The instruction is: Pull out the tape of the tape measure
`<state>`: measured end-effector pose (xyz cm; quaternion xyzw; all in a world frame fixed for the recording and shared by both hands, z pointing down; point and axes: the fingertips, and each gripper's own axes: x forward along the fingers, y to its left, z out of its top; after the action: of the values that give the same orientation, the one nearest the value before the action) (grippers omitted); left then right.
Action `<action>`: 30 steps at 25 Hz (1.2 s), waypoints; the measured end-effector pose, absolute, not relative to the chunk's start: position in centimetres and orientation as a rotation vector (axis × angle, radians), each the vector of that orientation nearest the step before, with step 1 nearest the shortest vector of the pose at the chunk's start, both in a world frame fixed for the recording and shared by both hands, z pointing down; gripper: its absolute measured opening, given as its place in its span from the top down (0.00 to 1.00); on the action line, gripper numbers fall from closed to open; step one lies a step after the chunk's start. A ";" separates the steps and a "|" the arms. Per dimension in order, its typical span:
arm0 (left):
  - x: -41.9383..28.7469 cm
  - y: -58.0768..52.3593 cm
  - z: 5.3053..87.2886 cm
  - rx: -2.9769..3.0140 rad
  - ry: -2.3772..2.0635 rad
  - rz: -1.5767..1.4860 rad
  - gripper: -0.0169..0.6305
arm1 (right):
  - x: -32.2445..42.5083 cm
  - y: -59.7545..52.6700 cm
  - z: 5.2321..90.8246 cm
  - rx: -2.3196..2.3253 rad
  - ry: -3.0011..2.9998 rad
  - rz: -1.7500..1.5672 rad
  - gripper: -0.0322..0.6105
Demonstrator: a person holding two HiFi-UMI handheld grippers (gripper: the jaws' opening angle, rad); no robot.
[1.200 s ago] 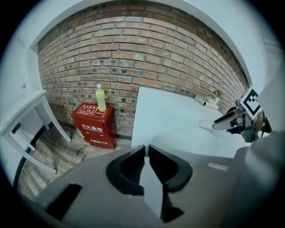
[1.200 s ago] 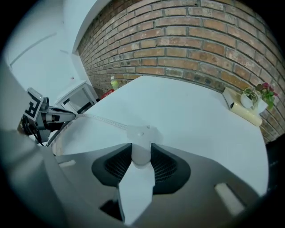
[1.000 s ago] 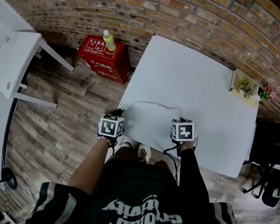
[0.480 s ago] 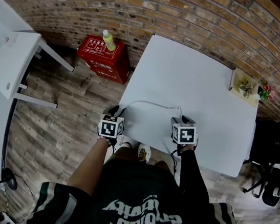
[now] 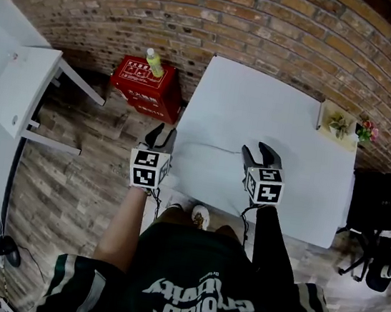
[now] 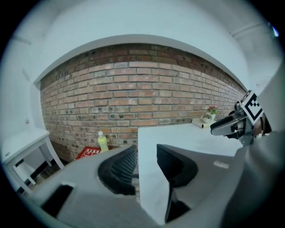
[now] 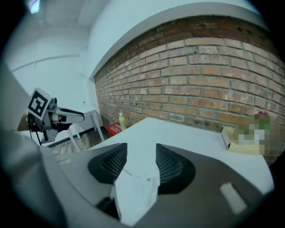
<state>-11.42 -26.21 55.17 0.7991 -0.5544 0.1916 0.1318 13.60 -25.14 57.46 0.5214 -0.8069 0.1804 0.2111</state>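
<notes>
Seen from above, a person stands at the near edge of a white table (image 5: 287,121), holding a gripper in each hand. The left gripper (image 5: 162,133) hangs over the table's left edge by its near-left corner, with wooden floor (image 5: 77,178) just beside it. The right gripper (image 5: 261,152) is over the table's near half, well inside the right edge. Both pairs of jaws stand wide apart and have just been opening. A white cloth (image 5: 207,178), hard to separate from the tabletop, lies on the table's near part between the two grippers. A corner of it shows low between the right gripper's jaws, and a white strip runs through the left gripper's gap, but neither gripper's pads press on it. The tape measure cannot be made out in any view. From the grippers to the table's far edge the top is open white surface, and that far edge runs close along a brick wall (image 5: 271,25). At the table's far right corner sits a tray of small plants (image 5: 340,125). Off the table's left side, on the floor by the wall, stands a red crate (image 5: 144,85) with a yellow-green bottle (image 5: 153,61) on top. Farther left of the table is a white side table (image 5: 21,84). Just beyond the table's right edge is a black chair (image 5: 383,200).
</notes>
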 end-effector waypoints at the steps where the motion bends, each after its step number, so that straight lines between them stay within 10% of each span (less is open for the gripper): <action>1: -11.2 -26.5 53.5 2.349 -1.626 0.530 0.74 | 13.5 -25.5 55.9 1.468 -2.269 0.461 0.61; 23: -8.8 -26.2 32.4 2.733 -1.815 0.211 0.72 | 11.2 -26.6 35.8 1.610 -2.556 -0.069 0.60; 26: -9.2 -26.1 32.1 2.724 -1.852 0.217 0.97 | 11.5 -26.3 35.8 1.635 -2.529 -0.082 0.93; 30: -10.1 -26.1 32.3 2.695 -1.882 0.222 0.97 | 11.2 -26.3 35.9 1.624 -2.535 -0.081 0.93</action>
<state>-10.08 -26.13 32.34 0.8156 -0.5695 0.0673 -0.0763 11.19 -26.32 35.87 0.5381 -0.8400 -0.0267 0.0652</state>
